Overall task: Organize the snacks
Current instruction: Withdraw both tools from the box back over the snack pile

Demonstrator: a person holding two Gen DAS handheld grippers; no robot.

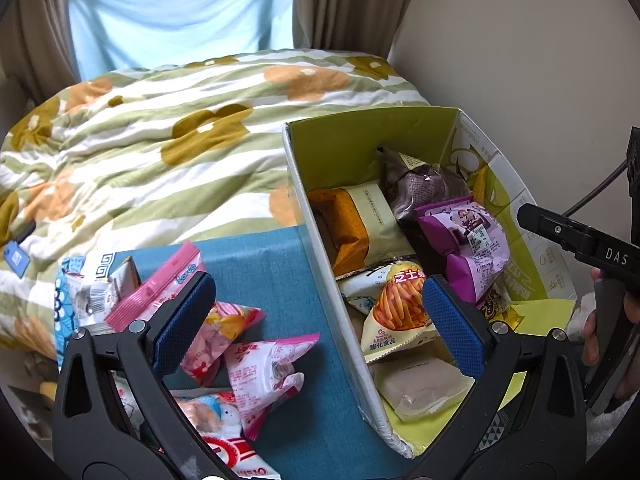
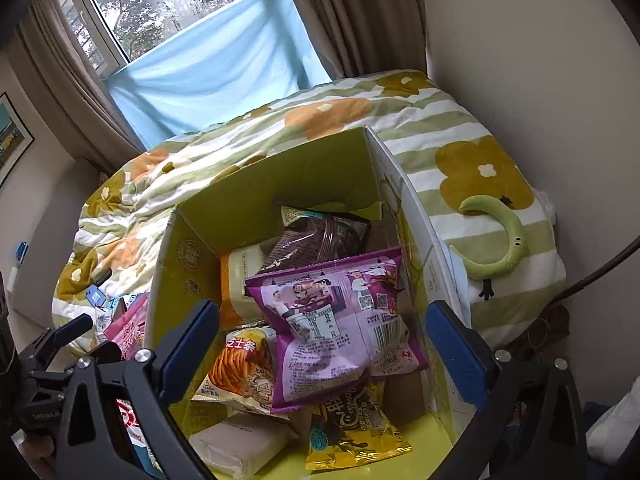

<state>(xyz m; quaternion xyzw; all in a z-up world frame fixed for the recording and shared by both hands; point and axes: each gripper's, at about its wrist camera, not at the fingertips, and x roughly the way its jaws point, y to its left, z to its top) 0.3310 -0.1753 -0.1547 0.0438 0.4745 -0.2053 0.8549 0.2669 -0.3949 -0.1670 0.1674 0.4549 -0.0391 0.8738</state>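
A green-lined cardboard box (image 1: 312, 216) stands on a teal surface (image 1: 272, 264) and holds several snack packs: a purple pack (image 1: 472, 240), an orange fries pack (image 1: 400, 304), a dark brown pack (image 1: 416, 184). Pink snack packs (image 1: 264, 364) lie loose left of the box. My left gripper (image 1: 318, 316) is open and empty, straddling the box's left wall. My right gripper (image 2: 322, 336) is open and empty, above the box (image 2: 176, 264), over the purple pack (image 2: 340, 320). It also shows in the left wrist view (image 1: 560, 232).
A flowered quilt (image 1: 160, 140) covers the bed behind the box. A green crescent toy (image 2: 500, 240) lies on the quilt to the right. The wall (image 2: 540, 60) is close on the right. Curtains and a window are behind.
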